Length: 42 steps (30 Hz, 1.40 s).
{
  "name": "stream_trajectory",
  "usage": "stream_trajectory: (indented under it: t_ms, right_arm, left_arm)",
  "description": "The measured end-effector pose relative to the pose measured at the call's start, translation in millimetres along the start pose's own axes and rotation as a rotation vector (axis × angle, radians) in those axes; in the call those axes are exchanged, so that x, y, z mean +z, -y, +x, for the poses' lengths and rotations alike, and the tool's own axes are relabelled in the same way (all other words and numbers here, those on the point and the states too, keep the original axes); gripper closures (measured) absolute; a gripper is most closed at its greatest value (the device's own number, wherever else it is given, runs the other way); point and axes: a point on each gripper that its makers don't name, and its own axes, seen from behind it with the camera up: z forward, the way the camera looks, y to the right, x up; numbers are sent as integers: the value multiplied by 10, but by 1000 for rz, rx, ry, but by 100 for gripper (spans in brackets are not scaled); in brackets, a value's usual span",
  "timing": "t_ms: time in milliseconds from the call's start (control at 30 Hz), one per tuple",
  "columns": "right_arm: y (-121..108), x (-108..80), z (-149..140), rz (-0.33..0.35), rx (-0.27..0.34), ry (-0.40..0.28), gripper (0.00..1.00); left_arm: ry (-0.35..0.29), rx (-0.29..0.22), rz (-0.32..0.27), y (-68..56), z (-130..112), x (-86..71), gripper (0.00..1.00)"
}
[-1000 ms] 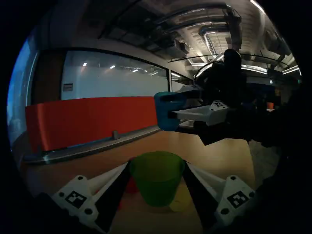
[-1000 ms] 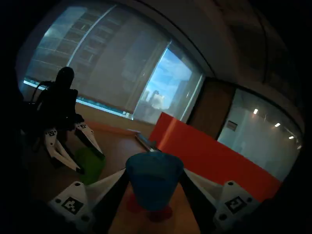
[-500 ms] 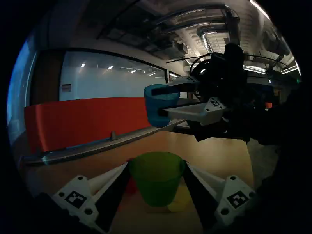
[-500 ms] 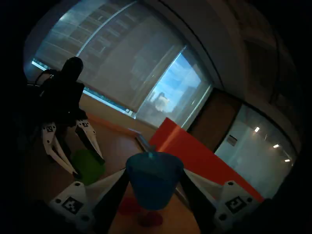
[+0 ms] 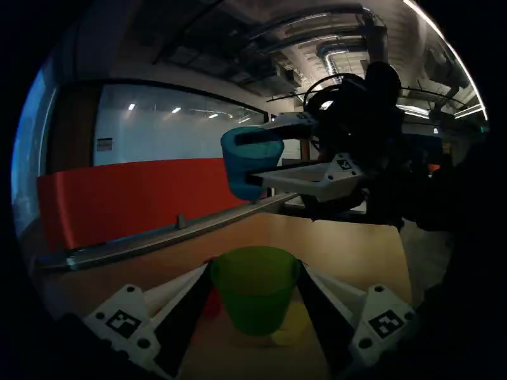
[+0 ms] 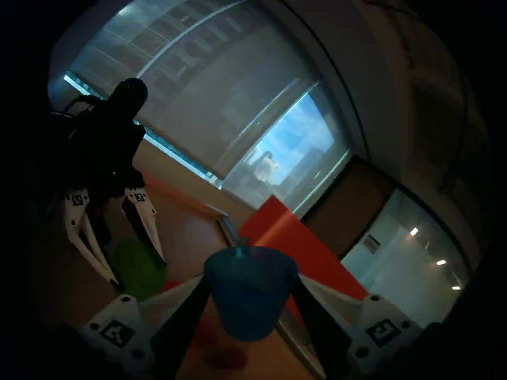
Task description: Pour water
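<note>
Left gripper view looks along my left tool (image 5: 255,275), whose two fingers (image 5: 180,304) press on either side of a green cup (image 5: 255,307). The cup is upright, mouth up, low over the wooden counter (image 5: 355,247). I cannot tell whether its base rests on the wood. Just behind it a red disc (image 5: 212,305) and a yellow disc (image 5: 293,320) lie flat on the counter. Higher up and farther off, my right tool (image 5: 248,158) pinches a blue cup (image 5: 250,166) from above and below, well clear of the counter. That cup is close to upright, leaning slightly. A red partition (image 5: 139,196) runs along the far edge of the counter.

In the right gripper view the blue cup (image 6: 250,304) sits clamped between my right tool's (image 6: 250,285) fingers (image 6: 317,304), its rim toward the window. The light is too dim to judge what it contains. To the left and lower, my left tool (image 6: 138,271) points down at the counter (image 6: 184,221) with the green cup (image 6: 134,269) between its fingertips. The two cups are apart, blue above green.
</note>
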Motion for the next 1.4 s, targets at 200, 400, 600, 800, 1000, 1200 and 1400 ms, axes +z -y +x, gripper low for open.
stream_trajectory:
  t_ms: [200, 400, 600, 800, 1000, 1200, 1400]
  right_arm:
    - [-8, 28, 34, 0, -50, 4, 10]
    - [-21, 74, 69, 1, -101, 7, 10]
    - [-31, 110, 149, -3, -152, 1, 10]
    - [-41, 136, 203, -5, -201, 1, 10]
    - [-45, 148, 244, -12, -256, 3, 10]
    - [-33, 151, 290, -15, -298, 0, 10]
    - [-35, 156, 338, -23, -344, -3, 10]
  left_arm:
    - [1, -3, 2, 12, -13, 20, 11]
    - [-2, -4, 2, 10, 2, 32, 11]
    - [-6, -3, -2, -4, 34, 33, 11]
    - [-11, -4, -5, -17, 58, 35, 11]
    - [-13, -3, -5, -27, 77, 33, 11]
    - [-17, -5, -9, -36, 99, 42, 11]
    - [-17, -2, -10, -47, 102, 46, 11]
